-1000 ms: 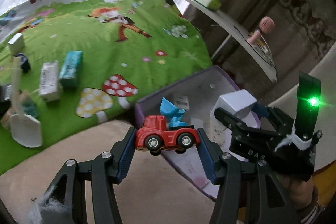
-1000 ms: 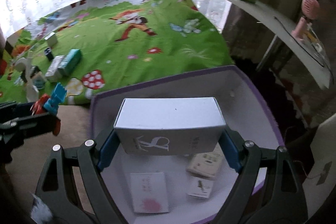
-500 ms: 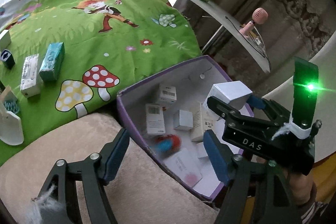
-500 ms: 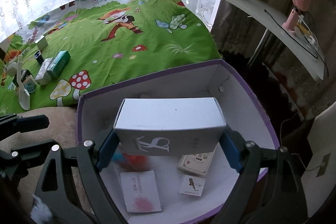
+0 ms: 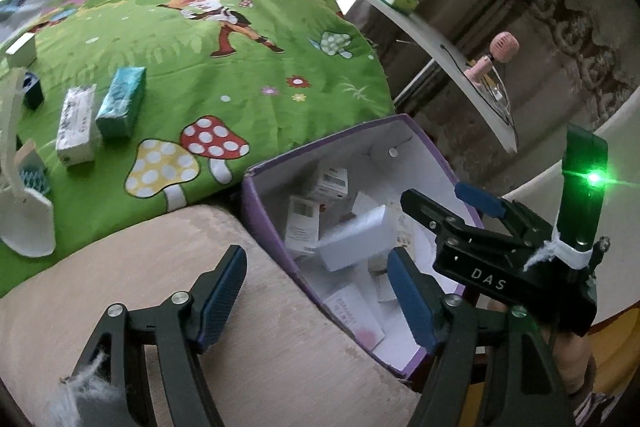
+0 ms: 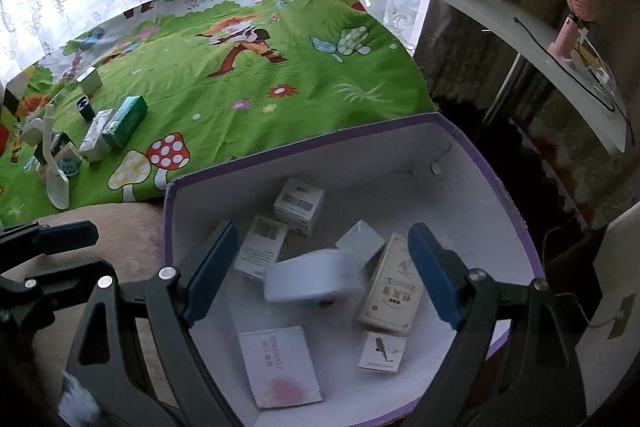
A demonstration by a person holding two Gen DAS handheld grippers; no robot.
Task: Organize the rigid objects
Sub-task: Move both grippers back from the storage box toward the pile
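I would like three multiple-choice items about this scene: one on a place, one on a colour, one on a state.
1. Where is the white shovel?
A. in the box
B. on the green mat
C. on the shelf

2. What colour is the outside of the box?
A. purple
B. red
C. yellow

3. How is the right gripper now?
A. shut on a white carton
B. shut with nothing between the fingers
C. open, holding nothing

Key: 1 B, the shovel lies on the green mat near the small cartons. 2 A, the box's rim and outer wall are purple around the white inside. 3 C, the fingers stand apart, and the blurred white carton is below them in the box, touching neither.
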